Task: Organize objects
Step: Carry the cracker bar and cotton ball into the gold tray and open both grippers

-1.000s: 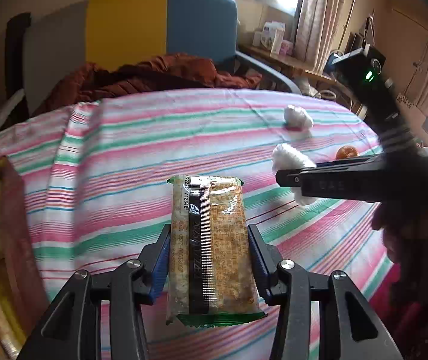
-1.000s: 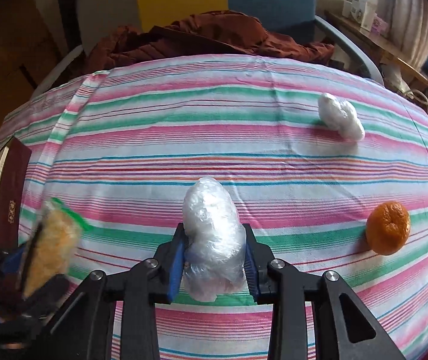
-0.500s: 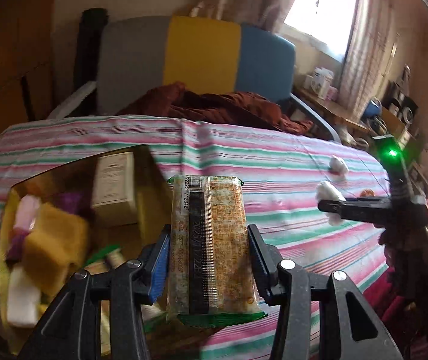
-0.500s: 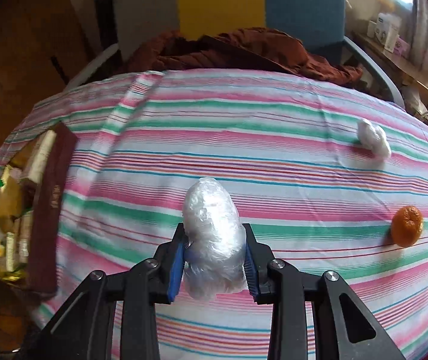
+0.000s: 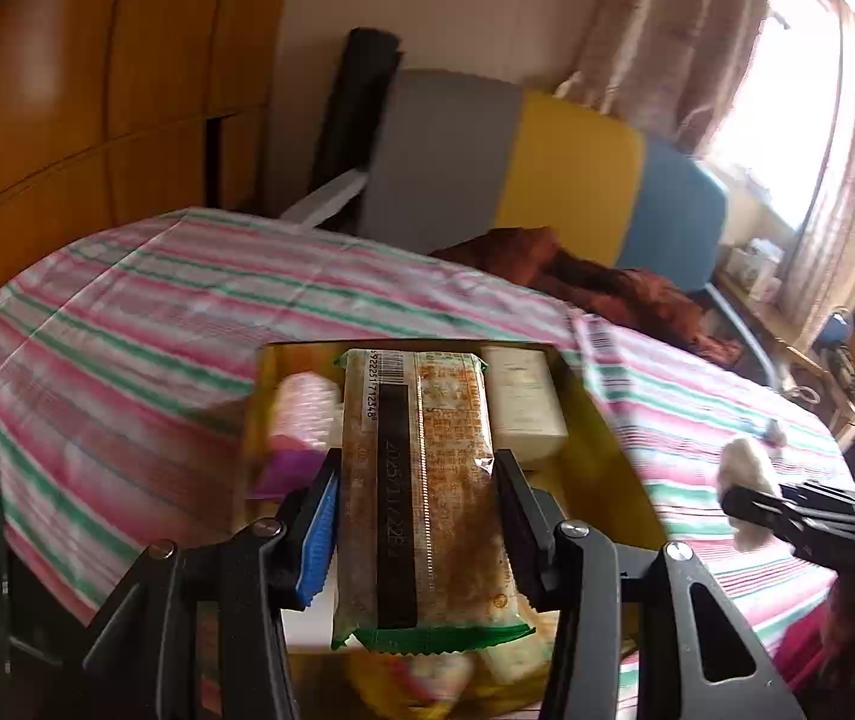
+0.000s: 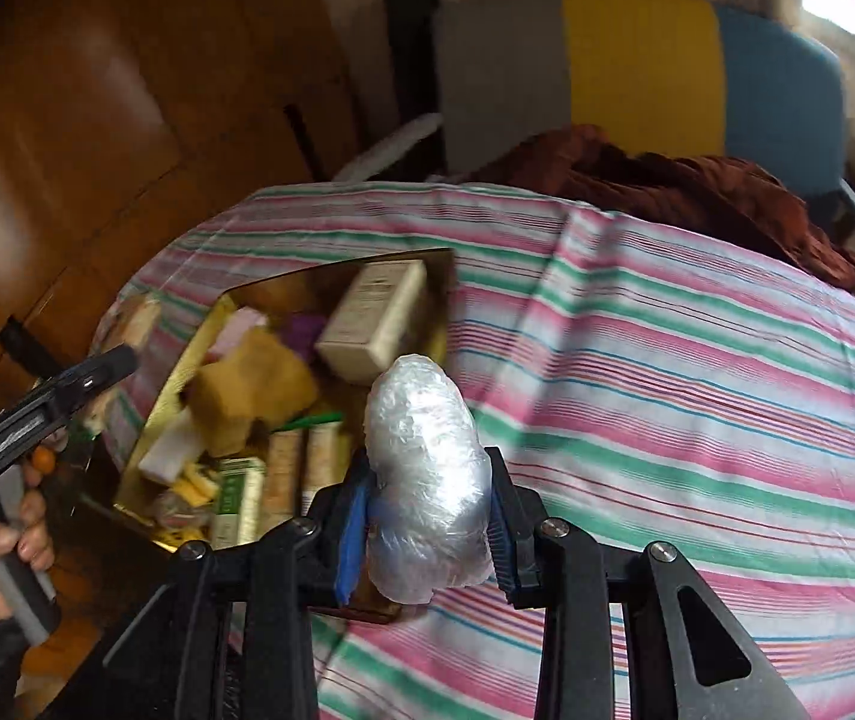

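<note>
Fingers (image 5: 322, 522) of the left gripper (image 5: 415, 531) clamp a long cracker packet (image 5: 421, 480), held above the gold box (image 5: 601, 420) of snacks at the tabletop's (image 6: 667, 360) left edge. Right gripper (image 6: 424, 531) fingers (image 6: 352, 531) squeeze a plastic-wrapped bundle (image 6: 424, 474) beside that box's right rim, over the striped cloth.
</note>
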`<state>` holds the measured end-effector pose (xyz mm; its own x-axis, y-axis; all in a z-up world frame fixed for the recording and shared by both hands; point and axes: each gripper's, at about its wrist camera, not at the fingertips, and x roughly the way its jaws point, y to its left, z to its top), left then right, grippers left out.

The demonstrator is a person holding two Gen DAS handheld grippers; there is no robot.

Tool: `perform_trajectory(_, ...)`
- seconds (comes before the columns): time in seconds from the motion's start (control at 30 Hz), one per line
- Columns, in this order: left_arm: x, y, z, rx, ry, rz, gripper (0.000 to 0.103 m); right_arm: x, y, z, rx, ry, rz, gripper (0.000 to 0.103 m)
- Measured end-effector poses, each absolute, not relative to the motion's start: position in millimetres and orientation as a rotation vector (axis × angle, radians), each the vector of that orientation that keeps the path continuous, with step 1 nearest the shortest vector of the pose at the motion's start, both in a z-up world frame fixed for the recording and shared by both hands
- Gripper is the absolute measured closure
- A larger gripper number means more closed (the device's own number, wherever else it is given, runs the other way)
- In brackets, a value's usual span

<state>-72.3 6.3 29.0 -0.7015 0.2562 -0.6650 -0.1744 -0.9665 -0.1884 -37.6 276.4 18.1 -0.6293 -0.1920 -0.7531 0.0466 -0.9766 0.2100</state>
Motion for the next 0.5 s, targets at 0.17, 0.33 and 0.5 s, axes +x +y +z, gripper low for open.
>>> perform_trajectory(0.17, -97, -12, 19, -1.101, -0.135, 2.745, 0.055, -49, 242, 10, 1.313, -0.206, -2.657, 0.068)
perform_trajectory(0.33, -130, -12, 10, -1.136, -0.093, 2.746, 0.054, -58, 227, 3, 1.349, -0.183, -2.642, 0.067)
perform_trajectory(0.5, -147, -13, 2, -1.209, -0.128, 2.732, 0.049, -64, 222, -9, 1.404, -0.163, -2.626, 0.064)
